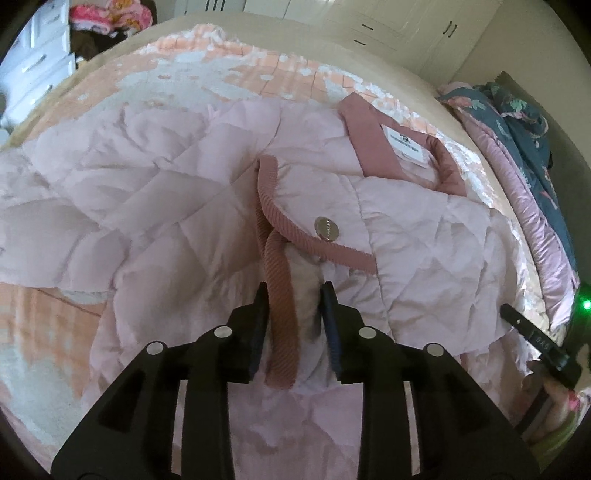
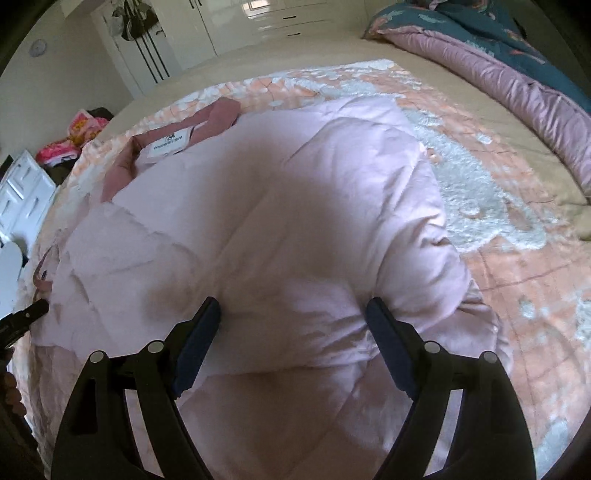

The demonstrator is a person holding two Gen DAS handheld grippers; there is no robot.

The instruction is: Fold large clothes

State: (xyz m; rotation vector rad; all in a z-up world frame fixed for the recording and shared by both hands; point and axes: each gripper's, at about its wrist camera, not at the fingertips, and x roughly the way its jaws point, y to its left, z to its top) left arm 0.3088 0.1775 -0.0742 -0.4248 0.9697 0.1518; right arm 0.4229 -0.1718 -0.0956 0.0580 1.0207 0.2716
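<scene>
A pale pink quilted jacket lies spread on a bed, with a dusty-rose collar and a white label at the far right. My left gripper is shut on the jacket's edge, with its rose ribbed trim between the fingers, next to a round metal snap. In the right wrist view the jacket fills the middle, its collar at the far left. My right gripper is open, its fingers on either side of a puffy fold of the jacket.
The bed has a peach and white blanket. A rolled mauve and teal floral duvet lies along the far side of the bed. White wardrobes and a white drawer unit stand beyond the bed. The other gripper's tip shows at the right.
</scene>
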